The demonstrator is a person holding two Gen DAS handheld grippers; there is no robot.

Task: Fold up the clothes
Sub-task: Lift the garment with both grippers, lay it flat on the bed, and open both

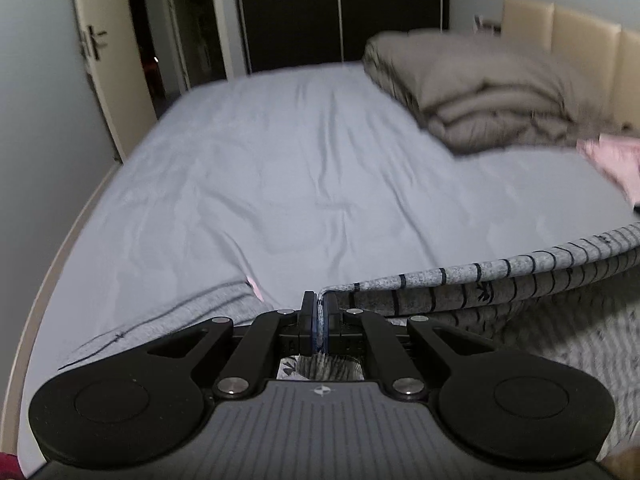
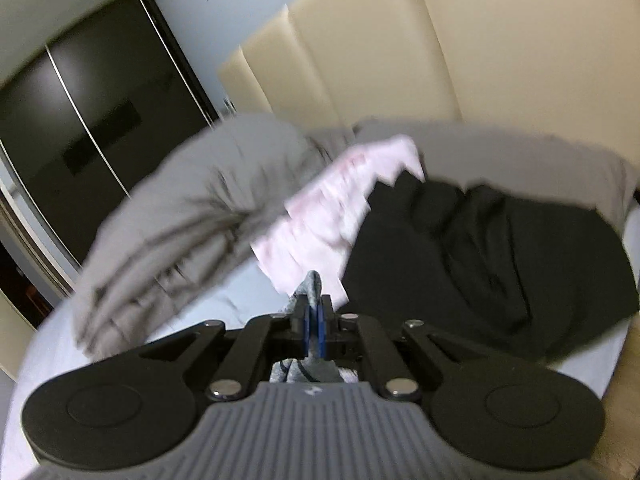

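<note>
The striped garment is held off the bed along 1 edge, stretched between the 2 tools. The left tool is closed on a corner of that edge, a thin fold of cloth being pinched between its blue pads. The right tool is likewise closed on grey striped cloth, a tuft of which stands up past its tips. The rest of the garment hangs and trails onto the bed below the left tool.

The cloth is judged to be a light, soft knit: it sags in a curve between the grips and keeps no shape of its own. It is not fragile and hardly slippery, but a shallow pinch could be pulled out if the edge is drawn too taut. Hold is best taken at corners or hems, where layers are doubled, and kept deep between the pads.

A grey duvet, a pink garment and a black one lie near the headboard, well apart from the clear middle of the bed.
</note>
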